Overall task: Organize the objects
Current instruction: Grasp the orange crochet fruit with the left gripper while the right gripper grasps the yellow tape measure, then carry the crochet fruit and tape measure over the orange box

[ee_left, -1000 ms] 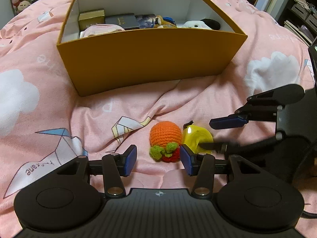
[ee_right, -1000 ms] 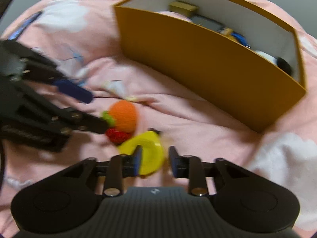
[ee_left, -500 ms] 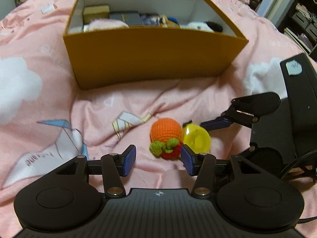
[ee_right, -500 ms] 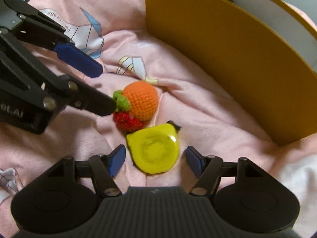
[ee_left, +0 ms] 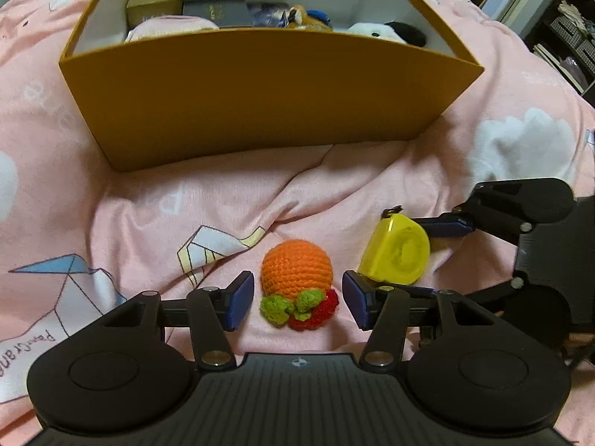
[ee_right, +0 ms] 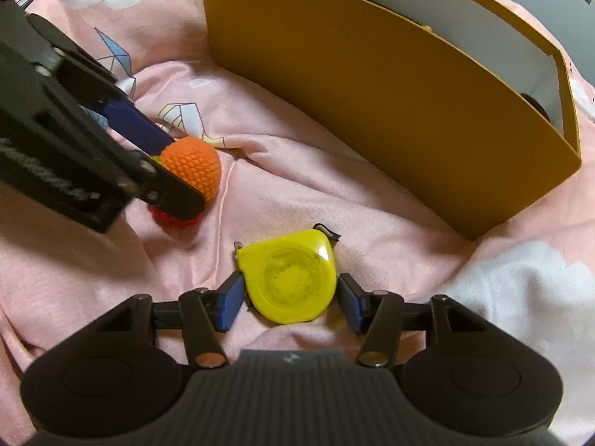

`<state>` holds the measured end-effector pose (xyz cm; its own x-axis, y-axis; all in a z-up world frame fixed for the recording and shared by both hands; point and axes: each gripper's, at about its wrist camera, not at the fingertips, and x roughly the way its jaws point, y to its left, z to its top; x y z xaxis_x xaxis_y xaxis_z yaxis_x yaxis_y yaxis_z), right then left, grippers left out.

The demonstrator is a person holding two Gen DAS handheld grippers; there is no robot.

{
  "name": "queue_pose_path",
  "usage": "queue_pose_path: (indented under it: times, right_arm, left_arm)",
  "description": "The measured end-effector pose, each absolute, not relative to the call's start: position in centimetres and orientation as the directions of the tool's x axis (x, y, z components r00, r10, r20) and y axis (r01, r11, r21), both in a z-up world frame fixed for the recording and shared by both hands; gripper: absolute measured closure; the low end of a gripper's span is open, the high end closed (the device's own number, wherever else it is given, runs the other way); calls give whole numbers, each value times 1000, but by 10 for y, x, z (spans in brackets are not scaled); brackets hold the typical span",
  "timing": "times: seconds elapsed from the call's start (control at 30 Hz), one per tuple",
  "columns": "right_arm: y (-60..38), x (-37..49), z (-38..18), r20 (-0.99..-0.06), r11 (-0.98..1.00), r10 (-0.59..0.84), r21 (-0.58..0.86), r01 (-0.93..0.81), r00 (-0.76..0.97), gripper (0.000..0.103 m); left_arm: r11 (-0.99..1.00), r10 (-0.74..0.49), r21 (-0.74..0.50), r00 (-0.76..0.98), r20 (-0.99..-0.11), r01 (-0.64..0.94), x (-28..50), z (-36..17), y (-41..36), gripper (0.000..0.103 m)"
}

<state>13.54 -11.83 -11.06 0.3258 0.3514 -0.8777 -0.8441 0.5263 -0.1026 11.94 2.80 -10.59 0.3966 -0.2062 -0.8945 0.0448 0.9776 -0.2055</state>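
Observation:
An orange crocheted ball (ee_left: 297, 268) with green and red bits lies on the pink bedspread, between the open fingers of my left gripper (ee_left: 297, 303). It also shows in the right wrist view (ee_right: 195, 167). A yellow tape measure (ee_right: 288, 278) lies flat between the open fingers of my right gripper (ee_right: 288, 303), whose pads stand close beside it. In the left wrist view the tape measure (ee_left: 398, 252) sits right of the ball. An orange box (ee_left: 260, 89) with several items inside stands behind both.
The pink bedspread (ee_left: 148, 200) is rumpled, with folds between the objects and the box. The box wall (ee_right: 390, 85) rises close behind the tape measure. Shelves and clutter (ee_left: 565, 37) stand off the bed at the far right.
Both grippers have moved forward onto their objects. The ball now sits between my left fingers. My right gripper, narrow a second ago, opened wide and now flanks the tape measure closely.

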Motion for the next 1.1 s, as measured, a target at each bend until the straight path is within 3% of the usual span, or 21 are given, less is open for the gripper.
queue_pose_path:
  times: [0.2,0.4,0.53,0.67,0.9,1.1]
  right_arm:
    - [-119,139,-107,-873,520,368,-93,-849,321,43]
    - [-115,141,-111,-880,513,364,-85,-854,306,47]
    - [-122,145,-81,-866,496,401,-68,-865,298,48]
    - [-123,149,-50,-834,447,412,-165,-879,366,48]
    - [-128,175,22,-772,419,476,-221,-881,420,48]
    - [-111,231,30,-737,325,393,-447,-833,549,48]
  left_arm:
    - [975,-217,-222,379,-899,31,124,-113,31,54]
    - [969,-226,-247,400,-888,1,121,-108,35,57]
    - [961,-244,-278,471,-848,-3,115,-82,41,57]
    - [941,-294,-339,549,-783,21,117,-51,43,57]
    - [951,-279,-296,644,-712,85,151,11,40,57]
    - [941,-329,-306,620,-712,147,217,10,44,57]
